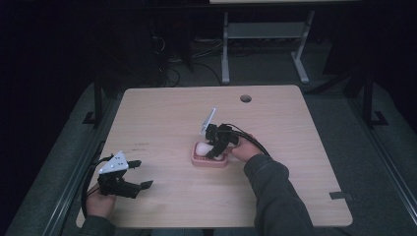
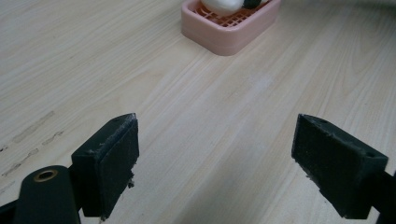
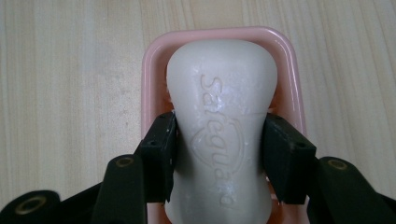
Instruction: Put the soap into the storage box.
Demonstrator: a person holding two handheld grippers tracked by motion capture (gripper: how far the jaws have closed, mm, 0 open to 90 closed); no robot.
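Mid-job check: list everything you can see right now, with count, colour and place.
soap bar: one, white, over the soap dish, clamped at its narrow waist by the right gripper
soap dish: one, pink with a slotted floor, near the table's middle
table: one, light wood, with a round cable hole near its far edge
frame legs: one set, pale grey, on the floor beyond the table
left gripper: one, black, jaws wide apart over bare wood at the near left corner, nothing between them
right gripper: one, black, pads pressed on both sides of the soap bar
hands: two, one on each gripper, with dark sleeves
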